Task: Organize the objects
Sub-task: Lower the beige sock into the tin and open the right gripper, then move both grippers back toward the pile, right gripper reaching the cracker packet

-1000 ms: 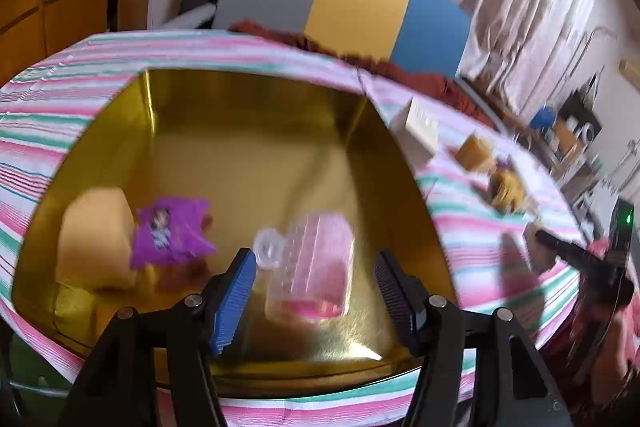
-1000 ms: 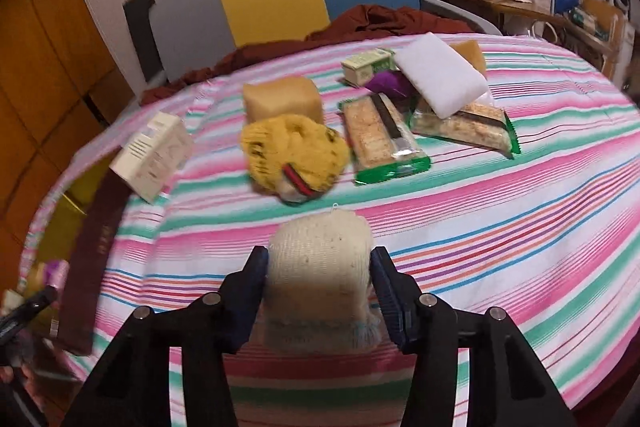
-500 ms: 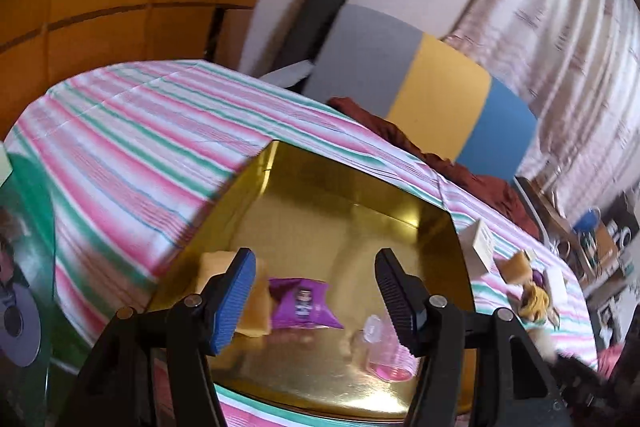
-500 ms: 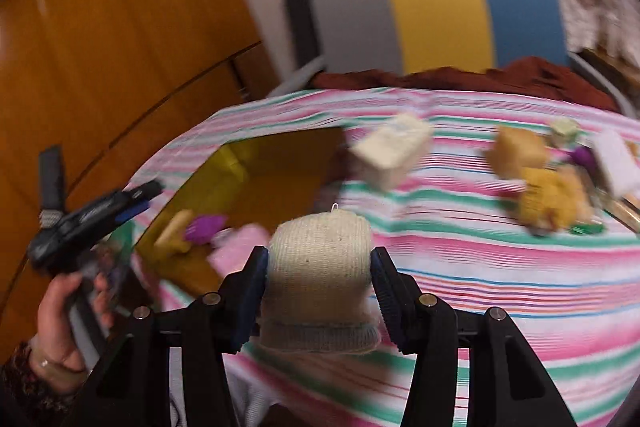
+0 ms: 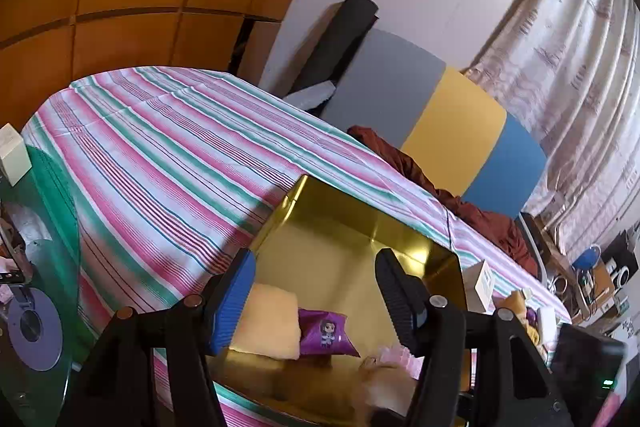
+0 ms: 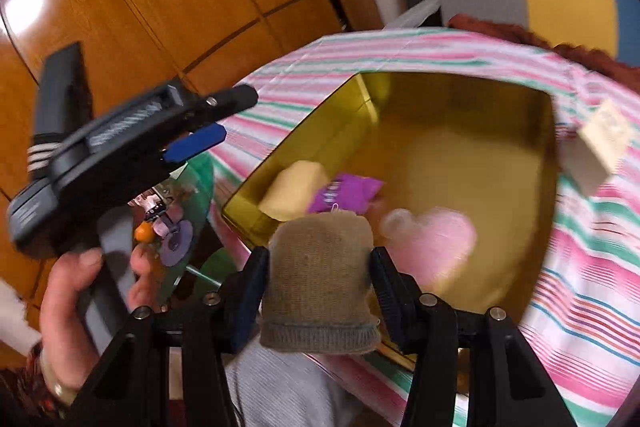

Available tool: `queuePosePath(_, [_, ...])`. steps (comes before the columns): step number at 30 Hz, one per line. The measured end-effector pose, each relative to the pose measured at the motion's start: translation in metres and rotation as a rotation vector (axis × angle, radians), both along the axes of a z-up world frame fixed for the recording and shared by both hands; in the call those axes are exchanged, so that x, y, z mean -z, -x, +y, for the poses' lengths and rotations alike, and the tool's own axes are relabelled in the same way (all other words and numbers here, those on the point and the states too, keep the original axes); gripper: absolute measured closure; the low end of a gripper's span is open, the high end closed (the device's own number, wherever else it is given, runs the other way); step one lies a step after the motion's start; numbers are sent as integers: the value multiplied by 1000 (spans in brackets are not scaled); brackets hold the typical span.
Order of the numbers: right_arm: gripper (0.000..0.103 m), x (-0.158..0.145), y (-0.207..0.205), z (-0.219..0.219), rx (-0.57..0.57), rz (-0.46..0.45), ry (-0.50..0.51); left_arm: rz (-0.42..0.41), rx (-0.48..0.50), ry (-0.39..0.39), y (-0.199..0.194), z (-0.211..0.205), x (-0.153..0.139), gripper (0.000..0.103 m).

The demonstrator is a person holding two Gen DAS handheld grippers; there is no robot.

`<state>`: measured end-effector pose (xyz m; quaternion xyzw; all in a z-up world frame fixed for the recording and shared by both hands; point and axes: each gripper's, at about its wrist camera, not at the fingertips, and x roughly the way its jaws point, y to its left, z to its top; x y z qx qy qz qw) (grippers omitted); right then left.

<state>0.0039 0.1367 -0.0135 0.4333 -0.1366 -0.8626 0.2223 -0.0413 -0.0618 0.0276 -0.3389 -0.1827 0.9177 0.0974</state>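
Observation:
A gold tin box sits on the striped tablecloth. Inside lie a yellow sponge, a purple snack packet and a pink plastic container. My right gripper is shut on a beige knitted sock roll and holds it above the box's near edge. My left gripper is open and empty, held back from the box; it also shows in the right wrist view, at the box's left.
A white carton lies on the cloth right of the box, with more small items beyond. A grey, yellow and blue chair back stands behind the table. A green glass side table with clutter is at left.
My right gripper has carried the sock roll leftward from the table's middle to over the gold box. My left gripper has pulled back and up away from the box, still open.

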Motion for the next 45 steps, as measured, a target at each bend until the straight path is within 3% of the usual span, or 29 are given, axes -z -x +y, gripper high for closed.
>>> queuePosePath(6, [47, 14, 29, -16, -8, -60, 15, 5, -12, -16, 0, -5, -4, 40])
queuePosePath(9, [46, 10, 36, -15, 24, -41, 13, 5, -5, -15, -1, -3, -4, 40])
queuePosePath(12, [26, -3, 26, -3, 73, 11, 62, 12, -7, -17, -2, -2, -5, 40])
queuePosePath(13, [24, -8, 21, 1, 82, 31, 77, 12, -5, -16, -2, -1, -5, 40])
queuePosePath(18, [24, -26, -7, 24, 141, 117, 59, 2, 12, -12, -4, 6, -3, 40])
queuePosePath(26, [23, -35, -38, 61, 235, 158, 21, -11, 97, 11, -9, 33, 3, 40])
queuePosePath(38, [23, -15, -74, 131, 400, 97, -32, -32, 300, 34, -27, 88, 13, 40])
queuePosePath(45, [25, 5, -102, 181, 468, 48, -179, -19, 424, 73, -46, 122, 12, 40])
